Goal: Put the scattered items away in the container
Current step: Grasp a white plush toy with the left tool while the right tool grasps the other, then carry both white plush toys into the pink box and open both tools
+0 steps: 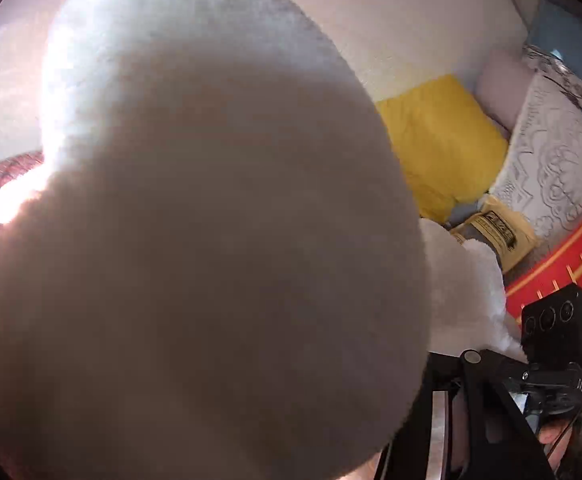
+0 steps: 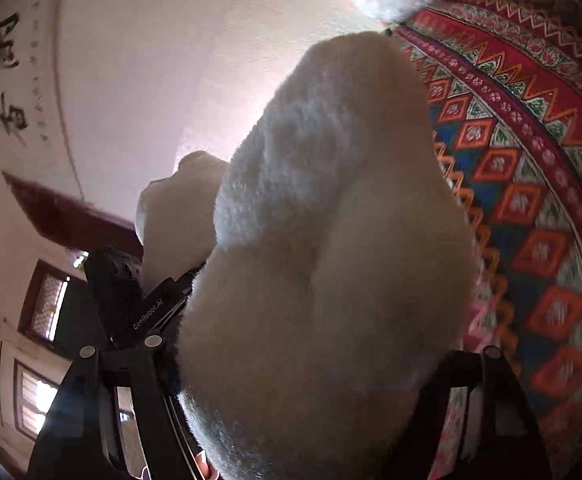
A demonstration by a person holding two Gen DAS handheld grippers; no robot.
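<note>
- Task item: a large white plush toy [image 1: 211, 240] with a fluffy pile fills most of the left wrist view, hard against the lens. Its near face is in shadow and its upper edge is brightly lit.
- In the right wrist view the same toy [image 2: 331, 240] rises between the black linkage arms of that tool, covering the centre of the frame.
- Left gripper [image 2: 179, 284]: seen from the right wrist, one black finger lies against the toy's fur. The tips are buried in the pile, so I cannot tell whether the claw is pinching or merely spread around it.
- Right gripper [image 1: 531, 344]: seen from the left wrist, just beside the toy's lower right. The tips are hidden by fur and its claw state cannot be told.
- Surroundings, left view: a yellow cushion [image 1: 439, 140], a red banner with yellow characters [image 1: 563, 272] and a small yellow printed packet [image 1: 499, 232].
- Surroundings, right view: a red, blue and orange patterned woven cloth [image 2: 531, 200] to the toy's right and a framed window [image 2: 47, 304] at lower left.
</note>
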